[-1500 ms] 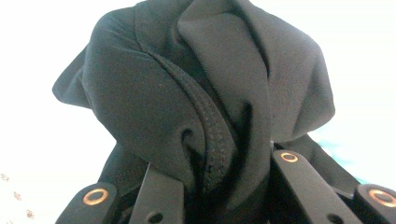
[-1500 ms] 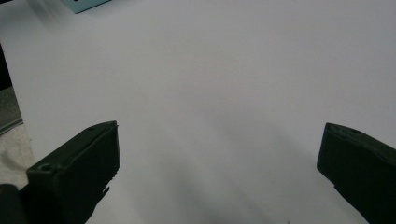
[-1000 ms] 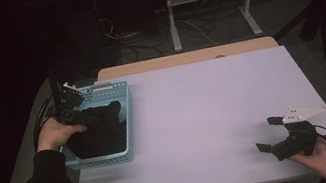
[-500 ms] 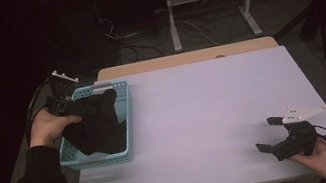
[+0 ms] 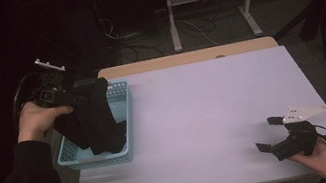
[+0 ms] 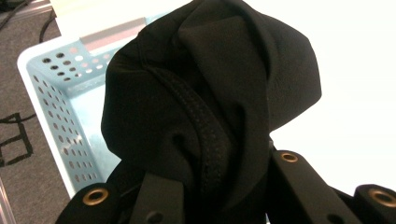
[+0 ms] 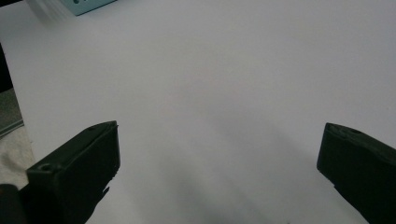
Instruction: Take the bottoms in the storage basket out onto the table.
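Lifted higher than a moment ago, the black fabric garment (image 5: 92, 116) hangs from the left gripper (image 5: 68, 95), its lower end trailing in the light blue perforated plastic basket (image 5: 119, 96) at the left edge of the white table (image 5: 215, 112). Its jaws pinch the cloth between them. Well apart, the right gripper (image 5: 280, 136) rests near the front right corner, jaws spread.
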Demonstrator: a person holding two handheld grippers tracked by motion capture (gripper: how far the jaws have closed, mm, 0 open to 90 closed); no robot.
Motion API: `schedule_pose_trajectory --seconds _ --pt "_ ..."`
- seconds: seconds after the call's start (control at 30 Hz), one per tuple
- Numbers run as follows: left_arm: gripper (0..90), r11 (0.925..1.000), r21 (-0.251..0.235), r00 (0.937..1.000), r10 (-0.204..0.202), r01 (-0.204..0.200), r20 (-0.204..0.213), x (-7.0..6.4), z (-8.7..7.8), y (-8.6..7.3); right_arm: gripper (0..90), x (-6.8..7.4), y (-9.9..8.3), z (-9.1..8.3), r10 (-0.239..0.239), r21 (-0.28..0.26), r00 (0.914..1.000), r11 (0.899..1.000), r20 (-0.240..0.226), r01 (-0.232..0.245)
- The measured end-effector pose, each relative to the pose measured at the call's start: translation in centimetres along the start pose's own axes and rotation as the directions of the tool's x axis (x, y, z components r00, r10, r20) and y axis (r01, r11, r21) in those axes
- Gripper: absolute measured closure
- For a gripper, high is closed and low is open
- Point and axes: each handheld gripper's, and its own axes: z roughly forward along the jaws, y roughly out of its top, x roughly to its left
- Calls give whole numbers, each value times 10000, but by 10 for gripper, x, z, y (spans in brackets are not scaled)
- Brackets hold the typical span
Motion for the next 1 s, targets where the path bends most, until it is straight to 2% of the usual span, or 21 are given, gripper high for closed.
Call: schedule_pose_trajectory --seconds 0.3,0.63,1.0 --pt "742 9995 -264 9998 161 -163 -73 -11 -23 16 0 0 0 -1 25 -39 10000 10000 -4 -25" --pt "742 9986 -419 9994 324 -329 -132 -21 -42 29 0 -1 1 -2 31 -106 10000 9999 24 -31" --pt "743 9956 -814 9988 462 -474 -159 -32 -67 42 0 -1 1 -3 65 -170 10000 9998 36 -64"
